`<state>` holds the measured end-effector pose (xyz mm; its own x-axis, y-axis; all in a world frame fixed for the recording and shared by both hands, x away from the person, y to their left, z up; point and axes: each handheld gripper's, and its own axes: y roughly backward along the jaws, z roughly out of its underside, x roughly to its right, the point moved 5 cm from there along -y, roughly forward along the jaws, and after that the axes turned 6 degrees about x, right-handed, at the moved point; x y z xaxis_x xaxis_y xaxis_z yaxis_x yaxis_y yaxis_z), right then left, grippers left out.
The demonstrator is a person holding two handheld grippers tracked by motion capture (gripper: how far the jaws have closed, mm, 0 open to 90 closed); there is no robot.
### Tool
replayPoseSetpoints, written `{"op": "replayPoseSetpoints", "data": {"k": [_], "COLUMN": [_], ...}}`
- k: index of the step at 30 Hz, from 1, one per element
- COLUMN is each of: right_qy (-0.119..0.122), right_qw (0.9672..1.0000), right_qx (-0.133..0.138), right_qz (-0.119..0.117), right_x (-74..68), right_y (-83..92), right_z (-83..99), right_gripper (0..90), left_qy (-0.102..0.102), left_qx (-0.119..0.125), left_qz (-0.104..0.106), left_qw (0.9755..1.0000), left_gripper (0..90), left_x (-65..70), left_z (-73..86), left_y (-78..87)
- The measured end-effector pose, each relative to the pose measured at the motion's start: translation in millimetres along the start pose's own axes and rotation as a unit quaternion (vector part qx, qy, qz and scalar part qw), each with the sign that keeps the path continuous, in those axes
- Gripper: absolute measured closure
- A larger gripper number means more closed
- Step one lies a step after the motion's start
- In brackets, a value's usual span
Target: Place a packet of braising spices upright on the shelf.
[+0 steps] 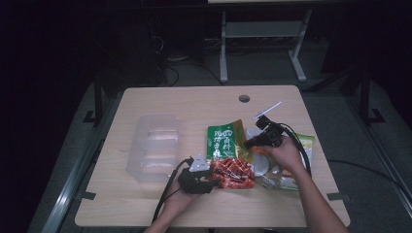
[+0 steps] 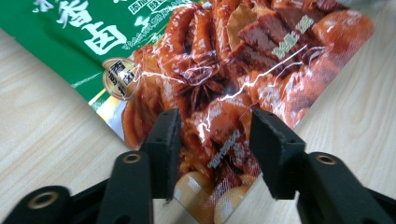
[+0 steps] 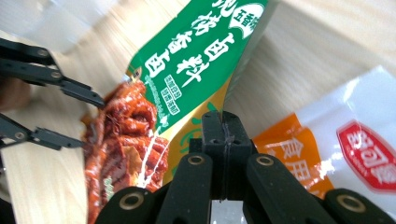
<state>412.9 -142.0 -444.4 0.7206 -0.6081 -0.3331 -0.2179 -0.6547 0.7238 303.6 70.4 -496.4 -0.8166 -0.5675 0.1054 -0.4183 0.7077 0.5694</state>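
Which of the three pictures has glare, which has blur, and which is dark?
Left gripper view: white glare streaks on the glossy green and red food pouch. Right gripper view: blurred top left corner. High view: dark surroundings, lit light wooden table.

One camera sits high up and looks forward and down on the whole desk (image 1: 145, 204). Two small cameras ride on the grippers and look along their black fingers (image 2: 163, 140), very close up. All three see the green and red food bag (image 1: 228, 155).
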Motion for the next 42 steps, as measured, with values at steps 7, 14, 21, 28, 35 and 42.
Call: {"op": "replayPoseSetpoints", "data": {"k": [7,14,21,28,35,42], "right_qy": [0.035,0.069,0.082,0.088,0.094,0.091], "right_qw": [0.9981,0.9937,0.9898,0.9865,0.9861,0.986], "right_qx": [0.049,0.087,0.115,0.134,0.132,0.134], "right_qz": [-0.009,-0.011,-0.019,-0.034,-0.036,-0.04], "right_x": [-20.5,-37.0,-41.7,-49.3,-52.0,-50.8], "right_y": [22.9,48.1,62.5,71.2,71.5,73.5], "right_z": [-5.5,-3.0,7.2,14.9,17.7,22.5], "right_gripper": [90.0,90.0,90.0,90.0,90.0,89.8], "left_qy": [0.04,0.073,0.115,0.137,0.136,0.137], "left_qx": [0.037,0.07,0.085,0.105,0.111,0.122], "left_qz": [-0.019,-0.029,-0.011,0.036,0.051,0.054], "left_qw": [0.9983,0.9944,0.9896,0.9843,0.9832,0.9815], "left_gripper": [29.7,25.5,26.8,47.6,70.9,84.1], "left_x": [-6.3,-11.0,-17.5,-12.2,-12.4,-10.0], "left_z": [-7.7,-16.3,-20.9,-34.9,-38.7,-40.5], "left_y": [9.6,10.1,6.9,-2.7,2.7,9.9]}}
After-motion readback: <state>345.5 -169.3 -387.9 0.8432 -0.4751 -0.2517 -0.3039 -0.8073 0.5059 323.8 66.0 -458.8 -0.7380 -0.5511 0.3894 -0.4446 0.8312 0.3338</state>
